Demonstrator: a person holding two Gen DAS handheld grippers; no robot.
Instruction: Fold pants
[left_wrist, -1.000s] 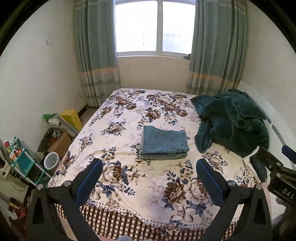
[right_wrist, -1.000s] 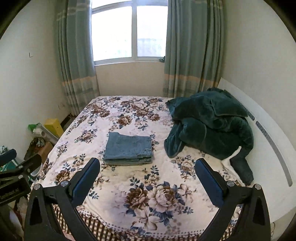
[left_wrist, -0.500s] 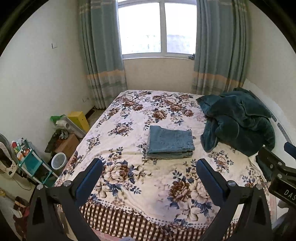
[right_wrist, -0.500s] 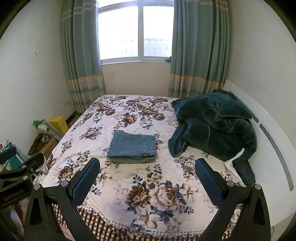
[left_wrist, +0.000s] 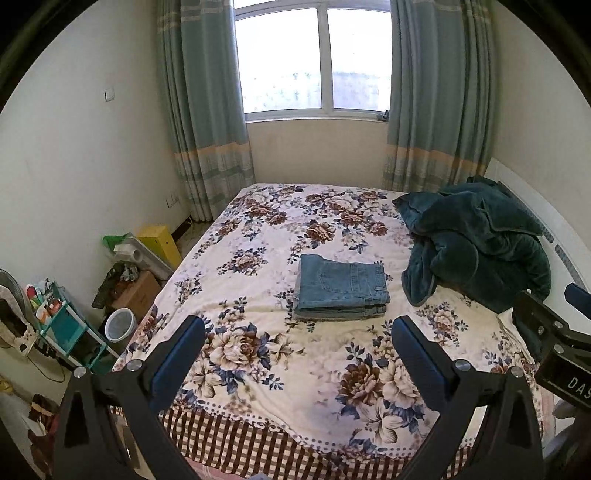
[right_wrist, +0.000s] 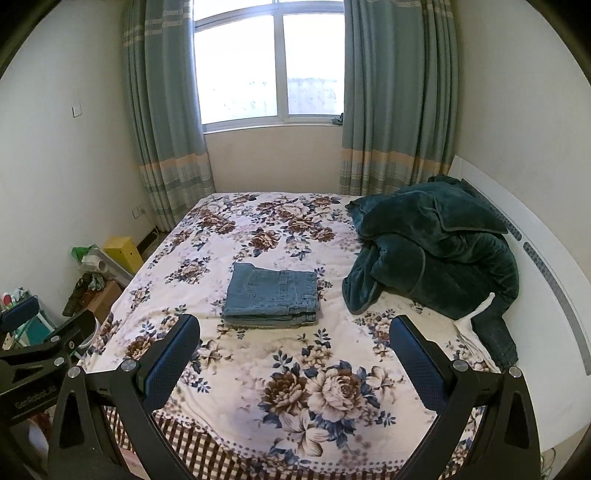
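The blue denim pants (left_wrist: 341, 287) lie folded in a neat rectangular stack in the middle of the floral bed (left_wrist: 258, 362); they also show in the right wrist view (right_wrist: 272, 294). My left gripper (left_wrist: 297, 338) is open and empty, held back over the foot of the bed, well short of the pants. My right gripper (right_wrist: 294, 336) is open and empty, likewise back from the pants. Each gripper appears at the edge of the other's view.
A dark green blanket (left_wrist: 476, 243) is heaped at the right by the white headboard (right_wrist: 546, 280). Boxes, a yellow box (left_wrist: 159, 240), a white bin (left_wrist: 119, 325) and a teal rack (left_wrist: 62, 332) stand on the floor left of the bed. Window and curtains behind.
Both grippers have drawn back and risen from the bed; the pants look smaller and farther away. The pants have not moved. Both grippers stay open.
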